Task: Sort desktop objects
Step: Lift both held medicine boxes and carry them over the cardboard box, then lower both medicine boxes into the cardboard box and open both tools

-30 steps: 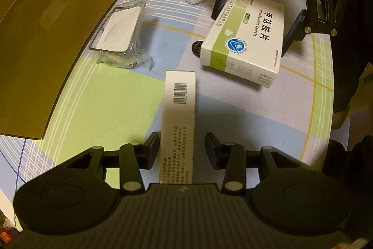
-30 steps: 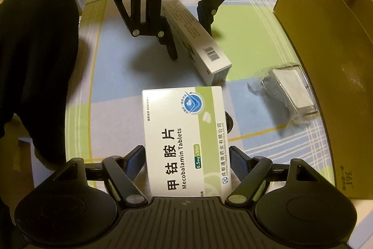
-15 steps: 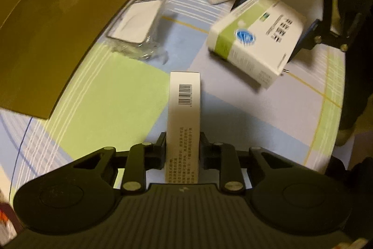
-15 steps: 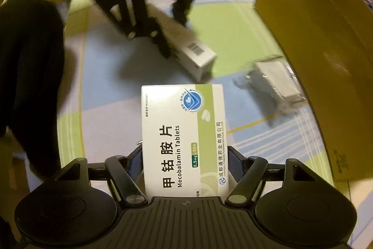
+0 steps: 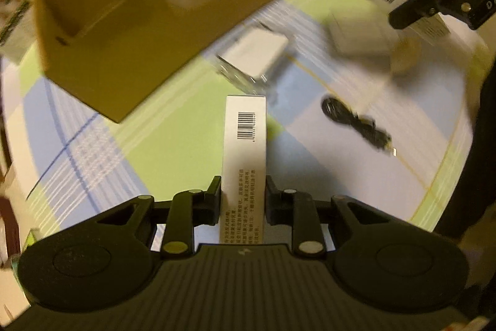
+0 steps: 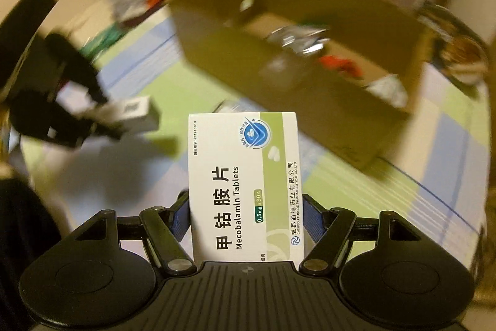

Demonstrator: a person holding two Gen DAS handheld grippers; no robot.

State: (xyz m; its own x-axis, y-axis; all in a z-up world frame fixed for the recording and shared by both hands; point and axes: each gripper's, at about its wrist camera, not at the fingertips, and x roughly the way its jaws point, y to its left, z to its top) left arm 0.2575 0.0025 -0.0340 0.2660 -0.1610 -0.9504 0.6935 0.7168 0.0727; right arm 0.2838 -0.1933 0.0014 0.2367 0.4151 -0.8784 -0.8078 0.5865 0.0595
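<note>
The narrow white carton with a barcode (image 5: 245,151) is clamped between the two fingers of the left gripper (image 5: 243,200), its long axis running straight forward from the jaws, held clear above the green-and-blue checked tablecloth (image 5: 173,141). The broad white-and-green Mecobalamin tablet box (image 6: 245,185) is likewise clamped in the right gripper (image 6: 246,219), also pointing lengthwise away from the fingers and lifted off the cloth.

The open brown cardboard box (image 6: 279,70), already holding blurred foil and red items, lies ahead of both grippers: forward and to the right of the tablet box in the right wrist view, forward and to the left of the narrow carton in the left wrist view. Judging by how large its opening looms, the right gripper seems nearer, so its box likely goes in first.

On the cloth remain a plastic-wrapped white pack (image 5: 254,55), a coiled black cable (image 5: 353,121) and a pale round object (image 5: 404,55), too blurred to identify.
</note>
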